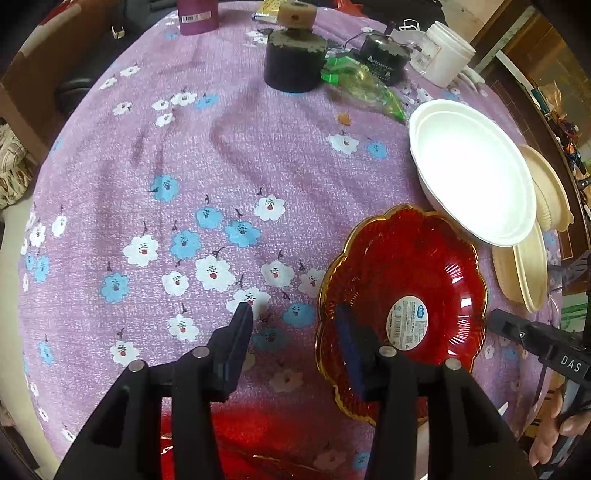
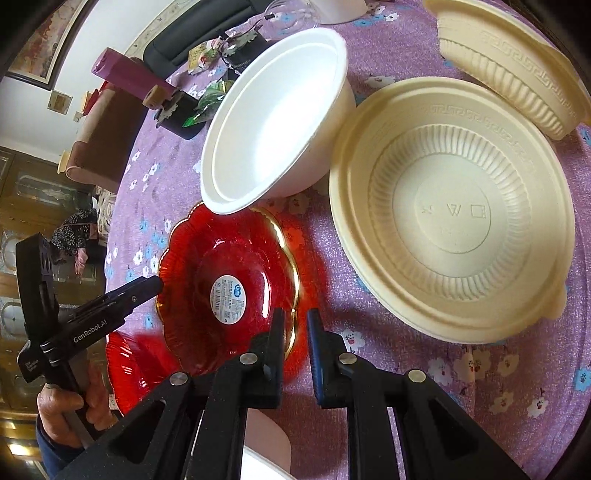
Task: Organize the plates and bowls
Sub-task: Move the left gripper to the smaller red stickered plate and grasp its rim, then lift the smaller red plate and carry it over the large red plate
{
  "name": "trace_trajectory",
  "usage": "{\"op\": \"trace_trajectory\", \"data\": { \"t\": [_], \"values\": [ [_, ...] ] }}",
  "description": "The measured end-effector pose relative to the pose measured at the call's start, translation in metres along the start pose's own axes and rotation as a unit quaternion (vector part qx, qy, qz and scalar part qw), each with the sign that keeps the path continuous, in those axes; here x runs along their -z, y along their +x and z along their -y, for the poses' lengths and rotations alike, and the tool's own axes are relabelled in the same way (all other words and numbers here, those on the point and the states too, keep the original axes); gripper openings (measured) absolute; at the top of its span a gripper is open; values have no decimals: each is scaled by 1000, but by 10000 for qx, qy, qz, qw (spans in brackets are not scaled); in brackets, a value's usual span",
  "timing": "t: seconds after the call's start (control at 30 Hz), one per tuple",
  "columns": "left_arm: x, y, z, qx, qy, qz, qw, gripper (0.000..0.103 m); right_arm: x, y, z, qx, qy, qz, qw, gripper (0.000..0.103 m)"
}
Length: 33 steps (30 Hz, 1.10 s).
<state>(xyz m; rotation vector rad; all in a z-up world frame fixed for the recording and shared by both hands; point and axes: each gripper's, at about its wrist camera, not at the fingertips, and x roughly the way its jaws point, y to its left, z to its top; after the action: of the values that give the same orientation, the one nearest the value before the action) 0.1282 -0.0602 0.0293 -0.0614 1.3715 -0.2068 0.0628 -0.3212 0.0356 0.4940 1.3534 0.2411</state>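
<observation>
L gripper [image 1: 295,314]: my view looks steeply down on the table; jaws part open, one finger over the cloth [image 1: 147,147], the other finger inside the rim of the red plate [image 1: 402,295]; plate rim sits between the pads w/ a clear gap, pads not pressing, so nothing held. R gripper [image 2: 295,314]: jaws narrow, only a slim gap; tips sit at the near gold rim of the red plate; can't tell if the rim is pinched or just behind the tips; I read it as closed, empty.

Red plate: scalloped, gold edge, round white label in centre; lies flat on the purple flowered cloth, near table edge. A 2nd red dish [image 2: 136,365] shows partly at the near edge, by the hand [image 2: 70,410] holding the L gripper; overlap w/ the first plate unclear.

White bowl [image 1: 472,173]: upright, just beyond the red plate; its rim overhangs the plate's far edge in both views; contact not clear. Cream bowl [image 2: 450,229]: upright, ribbed, right of the white bowl, close beside it. Another cream bowl [image 2: 509,66]: upside down, beyond that, near it.

Far side of table: dark tub [image 1: 291,62], black jar [image 1: 384,59], white jar [image 1: 443,51], green wrapper [image 1: 362,85], magenta can [image 1: 197,14]; all well apart from the plates.
</observation>
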Motion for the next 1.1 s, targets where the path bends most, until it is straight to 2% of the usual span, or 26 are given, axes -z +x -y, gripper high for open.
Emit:
{"op": "trace_trajectory", "data": {
  "t": [0.1, 0.13, 0.17, 0.23, 0.3, 0.57, 1.1],
  "values": [
    [-1, 4, 0, 88, -17, -34, 10000, 48, -1, 4, 2, -10, 54, -54, 10000, 14],
    [-2, 6, 0, 145, -14, -62, 9999, 44, -1, 5, 3, -15, 65, -62, 10000, 14],
    [-2, 9, 3, 203, -5, -91, 9998, 28, -1, 6, 3, -24, 65, -63, 10000, 14],
    [-2, 11, 4, 362, -14, -143, 9992, 17, -1, 8, 4, -78, 50, -70, 9999, 14],
    [-1, 12, 8, 376, 29, -129, 9992, 12, -1, 10, 4, -81, 41, -90, 9999, 14],
    [-1, 4, 17, 178, 222, 20, 9996, 11, 2, 8, -7, -15, -94, 31, 9999, 12],
    [-2, -39, -4, 30, 101, 482, 9988, 11, 1, -4, -42, -149, -323, 162, 9992, 12]
  ]
}}
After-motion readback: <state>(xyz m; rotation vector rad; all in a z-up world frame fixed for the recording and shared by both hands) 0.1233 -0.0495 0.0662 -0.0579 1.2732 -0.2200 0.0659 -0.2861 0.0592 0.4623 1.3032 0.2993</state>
